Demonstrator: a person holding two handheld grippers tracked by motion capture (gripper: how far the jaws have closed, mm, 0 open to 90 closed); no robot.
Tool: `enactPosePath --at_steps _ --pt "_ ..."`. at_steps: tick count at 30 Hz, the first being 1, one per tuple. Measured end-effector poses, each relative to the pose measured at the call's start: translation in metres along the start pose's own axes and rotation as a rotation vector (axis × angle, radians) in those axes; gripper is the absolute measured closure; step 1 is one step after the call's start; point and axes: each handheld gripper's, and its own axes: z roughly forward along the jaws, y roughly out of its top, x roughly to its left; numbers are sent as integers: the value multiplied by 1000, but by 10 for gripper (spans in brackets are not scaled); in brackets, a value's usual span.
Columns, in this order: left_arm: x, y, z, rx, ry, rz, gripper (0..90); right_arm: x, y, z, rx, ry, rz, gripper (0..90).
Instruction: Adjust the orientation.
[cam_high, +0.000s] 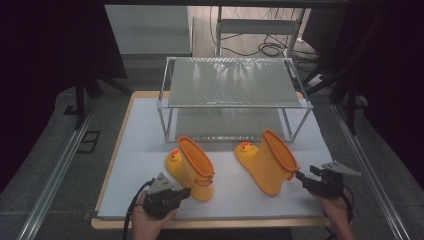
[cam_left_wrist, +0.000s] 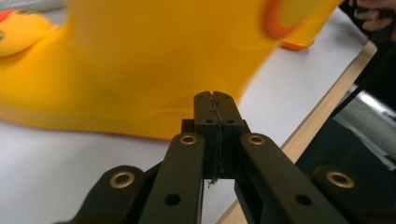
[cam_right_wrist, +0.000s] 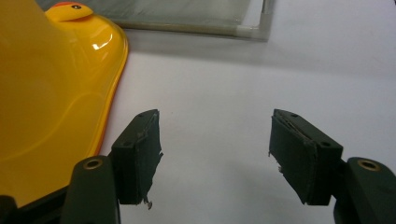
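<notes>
Closest to cam: person's two hands at near table edge, each w/ a gripper. Largest to smallest from there. White table (cam_high: 150, 130): bare in front, wooden lip along near side. Wire rack (cam_high: 235, 82) at far side, two shelves, top and bottom both w/o anything on them. Two yellow duck boots standing upright on tabletop in front of rack, not on it, well apart from each other. Left boot (cam_high: 192, 167) w/ duck face toward far-left, shaft opening tilted toward right; right boot (cam_high: 270, 161) w/ duck face at left, orange-rimmed shaft leaning right. Left gripper (cam_high: 184, 194) down by heel of left boot, jaws pressed flat together, nothing pinched between – seen in left gripper view as tips (cam_left_wrist: 215, 100) closed just short of blurred yellow boot side; touching or not, can't tell. Right gripper (cam_high: 301, 176) just beside shaft rim of right boot, jaws spread wide, nothing between them; right gripper view: pads (cam_right_wrist: 140, 154) apart over bare table, boot sole edge (cam_right_wrist: 70, 116) off to one side. Judgement: job looks like boots onto rack; barely begun – neither boot gripped or lifted, both shelves unfilled. Left to do, prob.: grab each boot, lift, set on shelf.
</notes>
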Motion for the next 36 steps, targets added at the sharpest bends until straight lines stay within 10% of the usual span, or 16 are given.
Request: enactPosePath --at_steps 17,27,36 --pt "-49 1 63 -8 37 77 899 0 -3 5 28 -5 23 335" --pt "-53 8 72 -65 160 98 895 0 -4 6 30 -6 19 335" --pt "-47 3 63 -73 167 86 899 1 -4 5 27 -11 19 335"
